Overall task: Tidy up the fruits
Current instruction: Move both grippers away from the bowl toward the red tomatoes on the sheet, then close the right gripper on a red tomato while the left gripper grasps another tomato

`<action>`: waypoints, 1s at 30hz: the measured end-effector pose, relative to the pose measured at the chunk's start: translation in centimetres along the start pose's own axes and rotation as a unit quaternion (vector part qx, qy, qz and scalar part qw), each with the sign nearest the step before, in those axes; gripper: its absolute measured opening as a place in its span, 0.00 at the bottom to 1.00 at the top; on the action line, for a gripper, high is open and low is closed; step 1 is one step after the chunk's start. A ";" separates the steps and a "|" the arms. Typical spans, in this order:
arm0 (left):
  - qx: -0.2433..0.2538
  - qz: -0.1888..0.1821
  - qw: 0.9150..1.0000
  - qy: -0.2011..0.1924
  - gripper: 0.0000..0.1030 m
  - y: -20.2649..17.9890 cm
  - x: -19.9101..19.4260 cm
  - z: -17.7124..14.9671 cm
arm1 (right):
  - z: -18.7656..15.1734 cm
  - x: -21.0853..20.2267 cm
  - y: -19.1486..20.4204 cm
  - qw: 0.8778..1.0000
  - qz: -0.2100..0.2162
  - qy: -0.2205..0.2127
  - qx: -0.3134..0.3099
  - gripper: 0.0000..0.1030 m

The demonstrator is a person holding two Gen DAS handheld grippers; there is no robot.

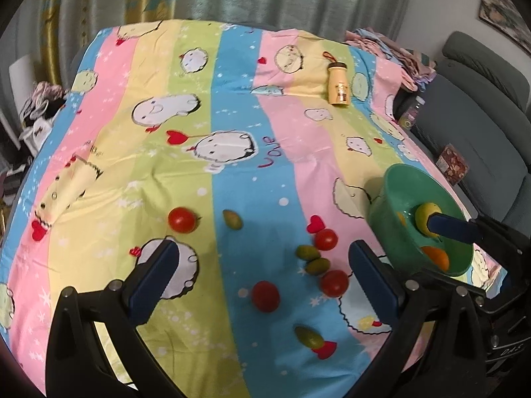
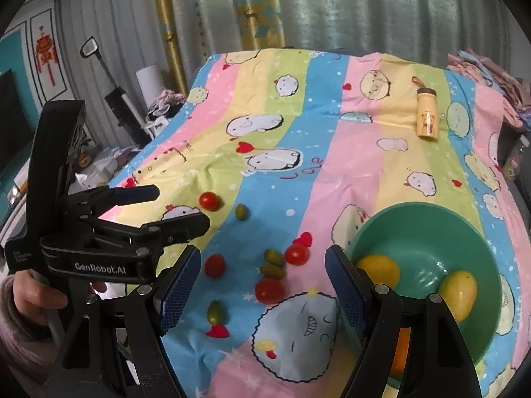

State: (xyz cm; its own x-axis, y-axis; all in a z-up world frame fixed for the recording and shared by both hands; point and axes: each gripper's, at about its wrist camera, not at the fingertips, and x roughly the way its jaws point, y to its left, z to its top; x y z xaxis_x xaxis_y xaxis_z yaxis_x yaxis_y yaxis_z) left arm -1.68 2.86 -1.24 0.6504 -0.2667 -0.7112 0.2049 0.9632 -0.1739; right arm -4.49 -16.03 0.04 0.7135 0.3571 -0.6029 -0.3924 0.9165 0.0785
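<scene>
The cloth (image 2: 332,165) over the counter is soft printed cotton, matt, with some wrinkles. My bowl (image 2: 431,229) looks like smooth green plastic with a light shine inside. The tomatoes (image 1: 182,220) have glossy red skin; the small green fruits (image 1: 233,219) are smooth but less shiny. The yellow fruits (image 2: 459,295) in the bowl are glossy, like wax. My left gripper (image 1: 262,278) has a matt black plastic frame, silver metal screws, and dark blue pads (image 2: 179,285) with a fine rough texture. The bottle (image 1: 338,84) is satin yellow plastic. The curtain (image 2: 365,6) behind looks like shiny pleated fabric.
</scene>
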 end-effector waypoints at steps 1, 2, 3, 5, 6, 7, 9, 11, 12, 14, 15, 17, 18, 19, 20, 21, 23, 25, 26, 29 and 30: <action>-0.007 0.004 1.000 0.001 0.99 0.6 0.0 -0.2 | 0.0 0.2 0.1 1.000 0.002 0.003 -0.001 0.75; -0.015 0.005 1.000 0.001 0.99 1.1 0.0 -0.3 | -0.1 0.4 0.3 1.000 0.004 0.005 -0.003 0.75; -0.022 0.004 1.000 0.002 0.99 1.6 0.0 -0.4 | -0.2 0.5 0.4 1.000 0.005 0.008 -0.005 0.75; -0.041 0.002 0.999 0.007 0.99 2.8 0.0 -0.7 | -0.5 0.9 0.7 1.000 0.007 0.015 -0.009 0.75; -0.049 0.001 0.999 0.009 0.99 3.4 0.0 -0.9 | -0.6 1.1 0.8 1.000 0.009 0.018 -0.010 0.75; -0.055 0.000 0.998 0.010 0.99 3.8 0.1 -1.0 | -0.8 1.3 0.9 1.000 0.010 0.021 -0.012 0.75; -0.065 -0.003 0.998 0.014 0.99 4.6 0.1 -1.3 | -0.9 1.6 1.0 0.999 0.014 0.025 -0.013 0.75; -0.070 -0.008 0.997 0.018 0.99 4.9 0.2 -1.5 | -1.1 1.9 1.2 0.999 0.021 0.029 -0.013 0.75; -0.071 -0.012 0.997 0.020 0.99 5.1 0.3 -1.6 | -1.2 2.2 1.4 0.999 0.024 0.032 -0.014 0.75; -0.067 -0.020 0.997 0.026 0.99 5.2 0.4 -1.9 | -1.5 2.7 1.8 0.998 0.033 0.040 -0.017 0.75; -0.060 -0.025 0.997 0.029 0.99 5.0 0.5 -2.1 | -1.6 2.9 1.9 0.998 0.036 0.043 -0.020 0.75; -0.046 -0.036 0.998 0.038 0.99 4.6 0.8 -2.5 | -2.1 3.6 2.4 0.997 0.042 0.054 -0.026 0.75; -0.036 -0.040 0.998 0.043 0.99 4.3 1.0 -2.7 | -2.3 3.8 2.6 0.997 0.042 0.059 -0.029 0.75; -0.029 -0.043 0.998 0.048 0.99 4.0 1.2 -2.9 | -2.6 4.0 2.7 0.997 0.042 0.064 -0.032 0.75; -0.024 -0.042 0.997 0.052 0.99 3.8 1.5 -3.1 | -2.9 4.4 2.9 0.996 0.039 0.069 -0.037 0.75; -0.019 -0.041 0.997 0.057 0.99 3.6 1.8 -3.3 | -3.1 4.6 2.9 0.996 0.036 0.073 -0.039 0.75; -0.013 -0.043 0.997 0.065 0.99 3.4 2.4 -3.6 | -3.5 5.2 2.9 0.995 0.034 0.083 -0.040 0.75; -0.010 -0.044 0.996 0.072 0.99 3.2 3.0 -3.9 | -3.8 5.8 2.7 0.995 0.027 0.091 -0.036 0.75; -0.010 -0.044 0.996 0.075 0.99 3.1 3.2 -3.9 | -3.9 6.1 2.6 0.995 0.019 0.092 -0.035 0.75; -0.001 -0.046 0.996 0.081 0.98 2.7 3.8 -4.0 | -4.0 6.6 2.4 0.995 0.001 0.095 -0.033 0.72; 0.002 -0.046 0.996 0.082 0.98 2.5 4.0 -4.0 | -4.0 6.7 2.4 0.995 -0.005 0.096 -0.036 0.69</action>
State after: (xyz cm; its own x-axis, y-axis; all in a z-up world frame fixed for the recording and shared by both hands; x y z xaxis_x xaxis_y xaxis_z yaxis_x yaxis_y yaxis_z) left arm -1.51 4.38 -7.22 0.5001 -0.3445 -0.7945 0.2616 0.9347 -0.2407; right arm -2.95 -12.17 -6.99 0.5959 0.3014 -0.7443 -0.4321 0.9016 0.0192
